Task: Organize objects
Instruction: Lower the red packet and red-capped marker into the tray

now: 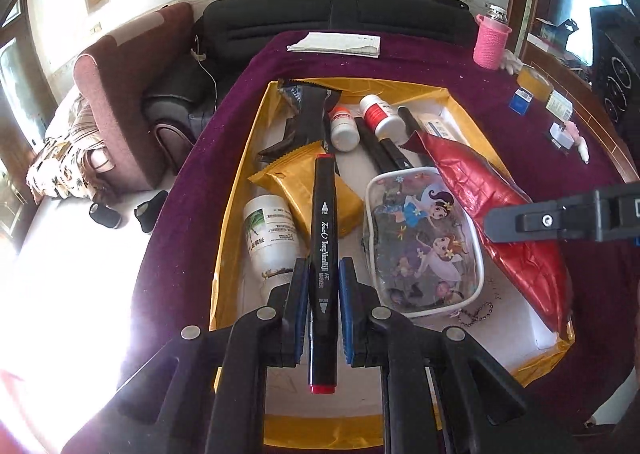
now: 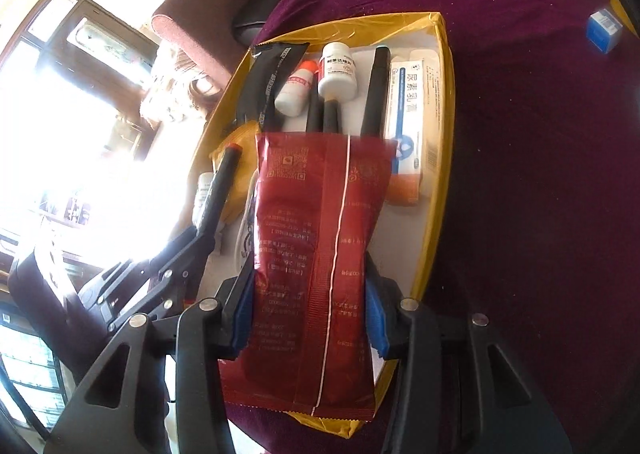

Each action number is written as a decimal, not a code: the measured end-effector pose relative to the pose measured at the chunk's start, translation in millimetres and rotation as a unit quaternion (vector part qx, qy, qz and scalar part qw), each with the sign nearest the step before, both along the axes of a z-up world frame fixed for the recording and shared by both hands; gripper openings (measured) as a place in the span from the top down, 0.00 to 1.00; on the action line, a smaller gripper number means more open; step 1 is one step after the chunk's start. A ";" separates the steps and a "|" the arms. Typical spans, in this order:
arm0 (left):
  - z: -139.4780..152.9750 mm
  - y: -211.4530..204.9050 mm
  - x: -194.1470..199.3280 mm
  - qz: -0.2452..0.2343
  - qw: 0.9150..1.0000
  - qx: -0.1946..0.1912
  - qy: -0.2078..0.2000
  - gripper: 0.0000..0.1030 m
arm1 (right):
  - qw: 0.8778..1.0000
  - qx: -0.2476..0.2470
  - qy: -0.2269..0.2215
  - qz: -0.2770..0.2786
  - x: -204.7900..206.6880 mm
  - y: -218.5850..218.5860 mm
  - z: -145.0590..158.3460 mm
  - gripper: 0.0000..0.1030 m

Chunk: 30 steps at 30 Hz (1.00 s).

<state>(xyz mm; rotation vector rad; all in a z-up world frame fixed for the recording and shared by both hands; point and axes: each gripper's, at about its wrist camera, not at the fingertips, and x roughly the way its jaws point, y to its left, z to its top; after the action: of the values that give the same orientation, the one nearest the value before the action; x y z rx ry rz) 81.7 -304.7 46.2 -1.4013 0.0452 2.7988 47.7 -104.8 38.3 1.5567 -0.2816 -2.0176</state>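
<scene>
My left gripper is shut on a black art marker with red caps, held lengthwise above the yellow-rimmed tray. My right gripper is shut on a red foil packet, its blue pads pressing both sides, over the same tray. The packet also shows at the right of the left wrist view, with a right gripper finger on it. In the right wrist view the left gripper and its marker appear at the left.
In the tray lie a cartoon-print pouch, a yellow packet, a black packet, white bottles, black markers and a white carton. A pink-sleeved bottle, papers and small boxes sit on the purple cloth.
</scene>
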 end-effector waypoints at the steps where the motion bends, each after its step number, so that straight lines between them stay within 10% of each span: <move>1: 0.7 -1.9 2.3 0.003 1.000 -0.001 0.001 0.89 | 1.000 0.002 -0.002 -0.003 -2.8 -2.5 -2.2 0.57; 21: 42.3 -11.5 28.1 0.014 0.999 0.022 0.041 0.66 | 0.999 0.048 0.007 -0.004 1.6 -24.7 -13.7 0.50; 30: 72.7 7.4 36.1 0.007 0.998 0.022 0.050 0.62 | 0.990 0.039 0.135 -0.007 15.7 9.6 54.5 0.50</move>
<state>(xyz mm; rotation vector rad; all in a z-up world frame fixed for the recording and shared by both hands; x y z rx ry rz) 117.7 -297.3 118.9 -1.2577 -0.0255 2.8592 63.4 -95.3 92.8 1.3087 -0.1098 -2.2426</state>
